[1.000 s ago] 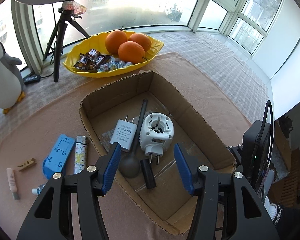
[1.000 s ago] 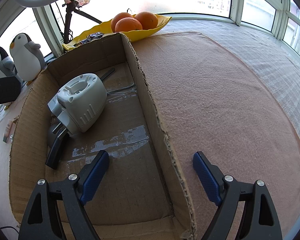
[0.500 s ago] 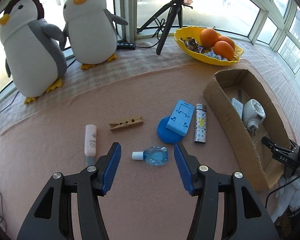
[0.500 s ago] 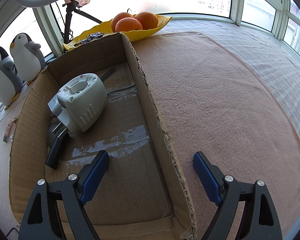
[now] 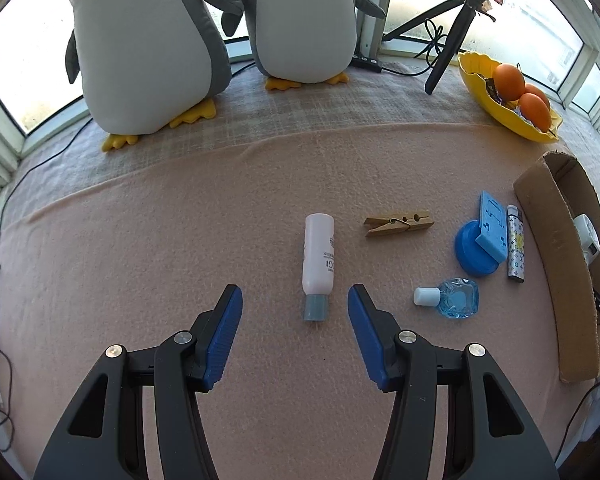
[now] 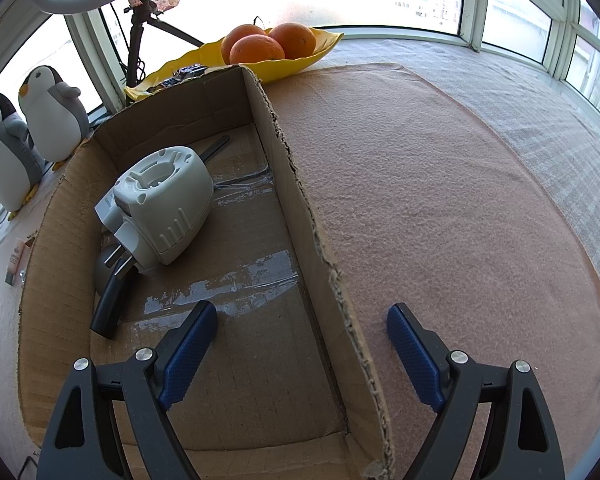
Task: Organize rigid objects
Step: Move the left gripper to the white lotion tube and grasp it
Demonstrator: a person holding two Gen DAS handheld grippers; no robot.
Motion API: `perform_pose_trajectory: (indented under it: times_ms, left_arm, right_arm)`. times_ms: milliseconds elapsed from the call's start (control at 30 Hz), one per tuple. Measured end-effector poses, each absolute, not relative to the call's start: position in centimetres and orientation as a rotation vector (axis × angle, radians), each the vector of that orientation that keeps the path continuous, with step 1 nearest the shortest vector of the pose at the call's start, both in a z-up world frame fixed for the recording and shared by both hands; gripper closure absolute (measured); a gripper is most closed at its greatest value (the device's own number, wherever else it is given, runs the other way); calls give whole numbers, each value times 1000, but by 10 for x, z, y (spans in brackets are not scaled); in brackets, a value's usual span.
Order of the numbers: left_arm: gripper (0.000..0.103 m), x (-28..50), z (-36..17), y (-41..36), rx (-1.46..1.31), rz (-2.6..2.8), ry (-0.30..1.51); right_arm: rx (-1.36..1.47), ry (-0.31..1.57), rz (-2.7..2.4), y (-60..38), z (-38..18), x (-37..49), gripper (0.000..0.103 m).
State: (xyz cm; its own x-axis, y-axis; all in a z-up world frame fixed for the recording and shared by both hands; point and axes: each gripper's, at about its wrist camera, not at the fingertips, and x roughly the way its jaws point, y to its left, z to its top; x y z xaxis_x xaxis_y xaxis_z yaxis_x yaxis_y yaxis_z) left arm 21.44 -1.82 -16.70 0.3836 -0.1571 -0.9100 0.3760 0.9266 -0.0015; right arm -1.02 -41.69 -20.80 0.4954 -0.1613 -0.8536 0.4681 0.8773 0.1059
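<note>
My left gripper is open above the pink blanket, its fingers either side of the grey cap of a white tube that lies flat, apart from both pads. To the right lie a wooden clothespin, a small blue bottle, a blue stand on a blue disc and a patterned lighter. My right gripper is open and straddles the right wall of the cardboard box, touching nothing. Inside the box lie a white plug-in device and a black stick.
Two plush penguins stand at the back by the window. A tripod and a yellow bowl of oranges sit at the back right. The cardboard box lies at the right edge of the left wrist view. Cables trail at the left.
My left gripper has swung from over the box leftward across the loose items and now frames the white tube. The right gripper has stayed over the box wall.
</note>
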Motion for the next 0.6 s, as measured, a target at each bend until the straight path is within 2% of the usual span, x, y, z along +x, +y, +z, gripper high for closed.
perform_pose_trajectory:
  times_ms: [600]
  left_arm:
    - [49,234,-195,-33,205,-364,1188]
  right_arm:
    - [346,984,-392,-417,-208,-11,17]
